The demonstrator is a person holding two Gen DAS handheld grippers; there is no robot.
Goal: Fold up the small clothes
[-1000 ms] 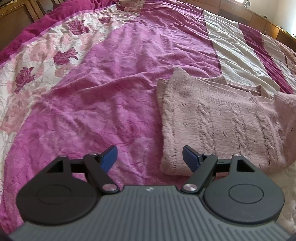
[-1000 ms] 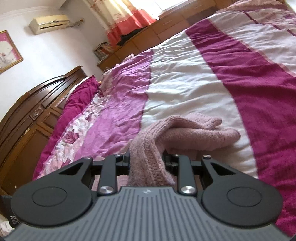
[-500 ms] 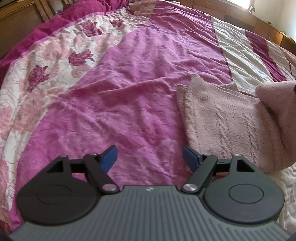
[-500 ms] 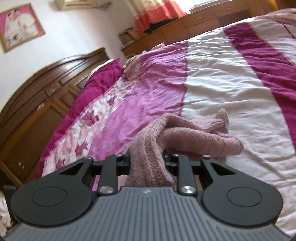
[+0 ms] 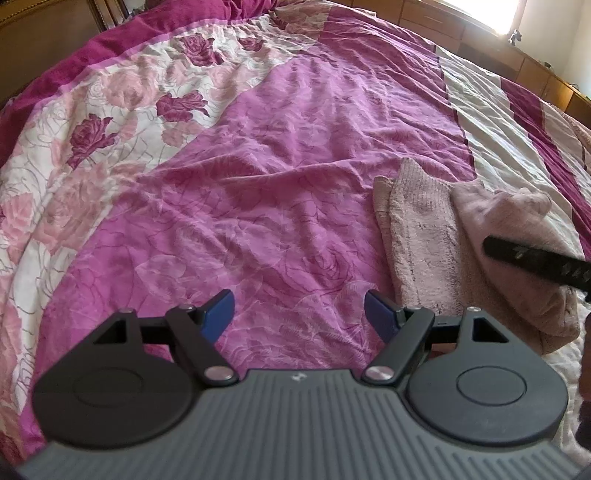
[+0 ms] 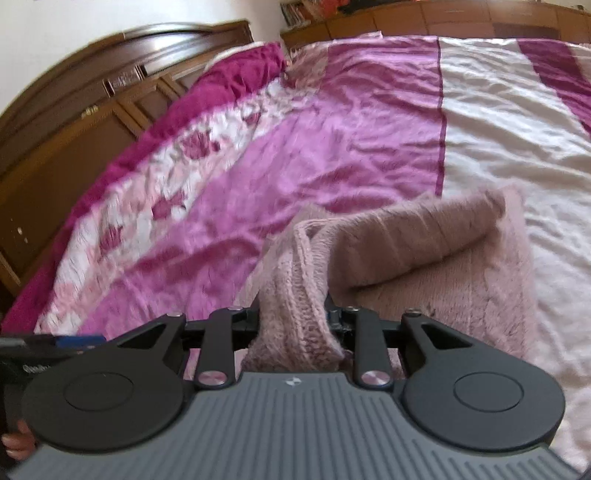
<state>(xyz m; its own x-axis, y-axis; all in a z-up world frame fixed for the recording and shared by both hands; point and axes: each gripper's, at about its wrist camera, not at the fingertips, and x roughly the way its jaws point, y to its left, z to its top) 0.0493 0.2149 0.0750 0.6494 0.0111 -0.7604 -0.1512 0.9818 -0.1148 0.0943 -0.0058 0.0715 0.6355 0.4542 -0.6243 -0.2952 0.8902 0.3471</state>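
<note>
On bed's striped side, right tool (image 6: 293,325) is gripping pink knit sweater (image 6: 424,266), jaws just loosening; left tool (image 5: 299,306) is hovering open.

Pink knit sweater (image 6: 436,258) between right gripper (image 6: 293,325) jaws, just opening

Lighting, both views: daylight, bright and soft. In your left wrist view the window (image 5: 506,14) at top right is blown out to white glare, and the bedspread (image 5: 280,155) near it looks washed pale. Creases cast gentle shadows; a soft shadow lies under your left gripper (image 5: 299,308).
Sharpness: your left view is crisp. Your right view is smeared by motion blur across the headboard (image 6: 92,122) and the sweater (image 6: 424,258).
Distortion: strong fisheye bowing at all edges, dark corners below.
</note>
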